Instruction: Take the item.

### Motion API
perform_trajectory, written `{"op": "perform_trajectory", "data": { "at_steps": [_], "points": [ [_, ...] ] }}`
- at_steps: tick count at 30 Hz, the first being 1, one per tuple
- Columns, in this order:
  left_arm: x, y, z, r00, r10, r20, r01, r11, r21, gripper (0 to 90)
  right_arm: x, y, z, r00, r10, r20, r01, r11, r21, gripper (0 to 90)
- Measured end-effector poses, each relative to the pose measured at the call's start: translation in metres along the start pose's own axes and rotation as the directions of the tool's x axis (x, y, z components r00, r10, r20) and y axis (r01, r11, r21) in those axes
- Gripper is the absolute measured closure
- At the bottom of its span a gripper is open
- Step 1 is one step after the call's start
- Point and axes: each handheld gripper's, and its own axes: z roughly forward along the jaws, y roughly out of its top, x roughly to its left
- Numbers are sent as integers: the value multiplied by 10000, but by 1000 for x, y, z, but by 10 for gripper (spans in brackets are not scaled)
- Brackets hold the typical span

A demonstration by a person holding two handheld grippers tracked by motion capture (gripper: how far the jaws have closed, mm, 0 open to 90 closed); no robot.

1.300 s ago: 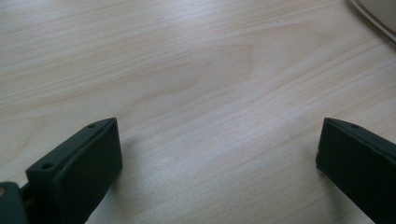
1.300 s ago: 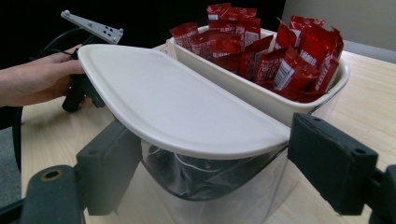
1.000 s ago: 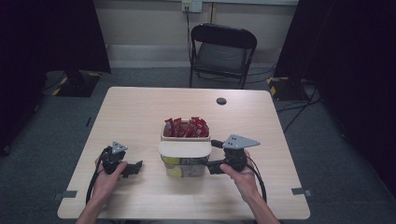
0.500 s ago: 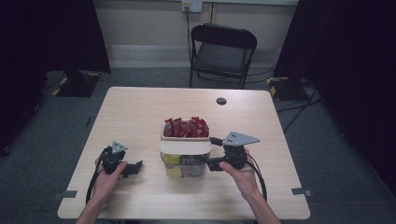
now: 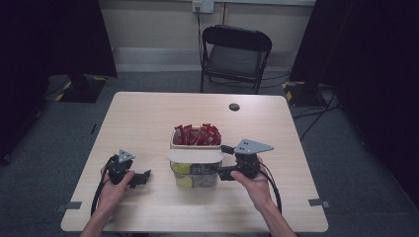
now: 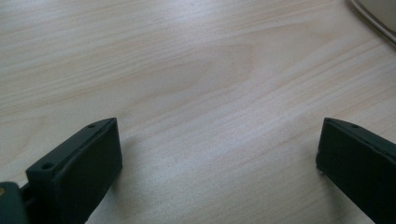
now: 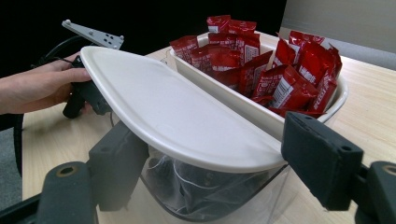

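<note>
On the wooden table (image 5: 148, 118), the left gripper (image 5: 143, 178) rested low at the person's left hand (image 5: 112, 186), its jaws spread wide with bare wood between them in the left gripper view. Nothing was held there. A pale curved edge (image 6: 373, 18) showed ahead of it and to its right, at the corner of that view.

To the right of that gripper, and apart from it, stood a clear container (image 5: 195, 174) with a white half-lid (image 5: 195, 155) over its near side. Behind the lid sat a white tray section (image 5: 174, 140) packed with upright red packets (image 5: 197, 134).

The right gripper (image 5: 221, 173), held in the right hand (image 5: 252, 180), pointed at the container's right side. In the right gripper view its jaws stood open on either side of the lid's (image 7: 177, 112) near rim, one under the lid's left part and one beside its right end; whether either touched it could not be told. The red packets (image 7: 280, 70) lay ahead and to the right of these jaws, the other hand (image 7: 37, 88) far ahead to the left.

A black chair (image 5: 236, 54) stood beyond the table.
</note>
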Motion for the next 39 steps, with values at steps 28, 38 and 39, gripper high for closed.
{"op": "perform_trajectory", "data": {
  "at_steps": [28,38,39],
  "points": [
    [0,0,0,10000,6,0,-6,10000,3,0,-2,8,4,9994,134,-327,-140,9997,-188,345],
    [0,0,0,10000,2,-2,-2,10000,1,0,-4,10,4,9985,178,-511,-188,9997,-181,392],
    [0,0,0,10000,5,-2,-5,10000,3,0,-5,11,4,9983,238,-530,-249,9995,-208,409]
  ]
}}
